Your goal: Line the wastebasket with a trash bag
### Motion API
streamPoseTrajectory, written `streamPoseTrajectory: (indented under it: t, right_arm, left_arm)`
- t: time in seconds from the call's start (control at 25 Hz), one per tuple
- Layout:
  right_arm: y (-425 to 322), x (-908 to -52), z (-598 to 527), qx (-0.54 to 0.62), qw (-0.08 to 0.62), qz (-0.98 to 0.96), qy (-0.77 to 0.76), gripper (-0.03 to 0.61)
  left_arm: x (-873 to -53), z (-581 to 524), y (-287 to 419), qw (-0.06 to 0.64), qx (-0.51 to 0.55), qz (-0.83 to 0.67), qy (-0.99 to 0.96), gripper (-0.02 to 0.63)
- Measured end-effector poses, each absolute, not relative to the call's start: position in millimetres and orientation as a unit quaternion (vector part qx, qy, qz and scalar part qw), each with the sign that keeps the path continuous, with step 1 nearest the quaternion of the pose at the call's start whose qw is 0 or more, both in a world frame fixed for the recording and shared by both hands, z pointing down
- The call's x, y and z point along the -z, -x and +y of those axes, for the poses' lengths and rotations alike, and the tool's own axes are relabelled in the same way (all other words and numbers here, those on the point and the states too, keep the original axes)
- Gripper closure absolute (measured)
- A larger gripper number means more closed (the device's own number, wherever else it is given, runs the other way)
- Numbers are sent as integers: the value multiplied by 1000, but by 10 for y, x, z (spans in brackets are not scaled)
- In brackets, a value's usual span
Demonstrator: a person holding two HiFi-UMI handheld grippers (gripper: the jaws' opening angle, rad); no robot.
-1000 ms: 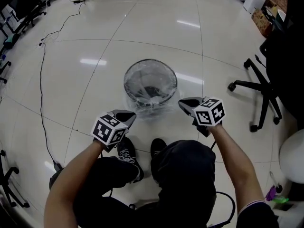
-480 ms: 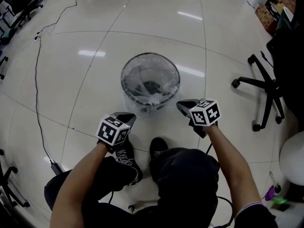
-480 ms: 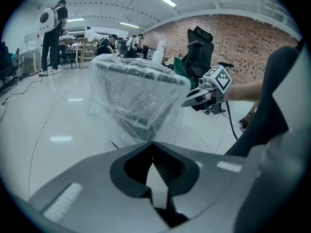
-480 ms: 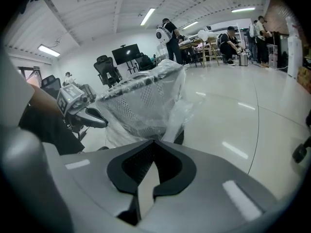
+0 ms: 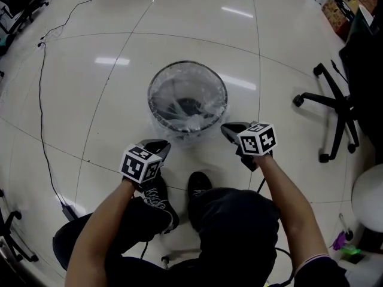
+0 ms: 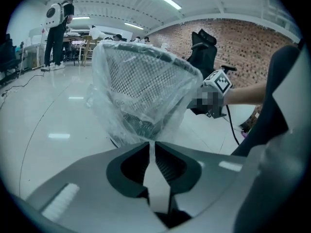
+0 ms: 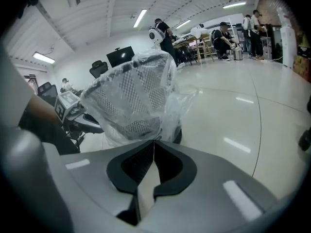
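A black mesh wastebasket [image 5: 187,66] stands on the floor, lined with a clear trash bag [image 5: 179,130] whose skirt hangs down its outside. My left gripper [image 5: 161,143] sits low at the basket's near left. Seen up close, the left gripper [image 6: 150,144] shows jaws that have just been opening; a slim gap stands between the tips and the bag's hem [image 6: 146,130] hangs right at them. My right gripper [image 5: 226,128] is at the near right. In its own view the right gripper [image 7: 154,142] has its jaws pressed together where the bag's film [image 7: 160,110] reaches them.
A black office chair [image 5: 335,112] stands to the right and a cable [image 5: 45,100] trails along the floor at left. My shoes [image 5: 158,193] are just behind the basket. People and desks [image 7: 223,38] are far across the room.
Both grippers have sunk along the basket's sides toward the floor, drawing the bag's skirt lower. The basket now sits a little higher in the head view.
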State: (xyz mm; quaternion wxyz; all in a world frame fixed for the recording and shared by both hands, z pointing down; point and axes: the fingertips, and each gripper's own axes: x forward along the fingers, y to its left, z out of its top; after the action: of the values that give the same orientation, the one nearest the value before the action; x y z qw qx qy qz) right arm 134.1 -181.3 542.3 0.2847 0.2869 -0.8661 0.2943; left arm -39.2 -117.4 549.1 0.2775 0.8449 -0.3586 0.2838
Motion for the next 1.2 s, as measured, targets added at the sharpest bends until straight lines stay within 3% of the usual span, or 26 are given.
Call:
streamPoseTrajectory:
  t: [0.16, 0.28, 0.4, 0.6, 0.8, 1.2]
  right_arm:
    - [-1445, -5299, -1690, -295, 278, -868, -287, 499]
    - [-1589, -5175, -1600, -287, 278, -867, -298, 492]
    - [-1691, -4944, -1580, -274, 270, -870, -309, 503]
    - [-1568, -4368, -1741, -224, 253, -887, -316, 573]
    - [-1189, -3909, -1960, -186, 236, -904, -305, 577]
    - [-208, -3793, -2417, -169, 275, -912, -251, 577]
  left_arm:
    - [-5374, -1045, 485, 277, -292, -351, -845, 518]
    - [-5230, -982, 579, 269, -292, -363, -843, 506]
    - [-5025, -979, 676, 257, -279, -383, -842, 506]
    - [-4586, -1133, 815, 225, -247, -423, -843, 512]
    - [-4243, -1407, 923, 197, -218, -461, -837, 603]
    - [-4145, -1852, 920, 202, -176, -504, -821, 601]
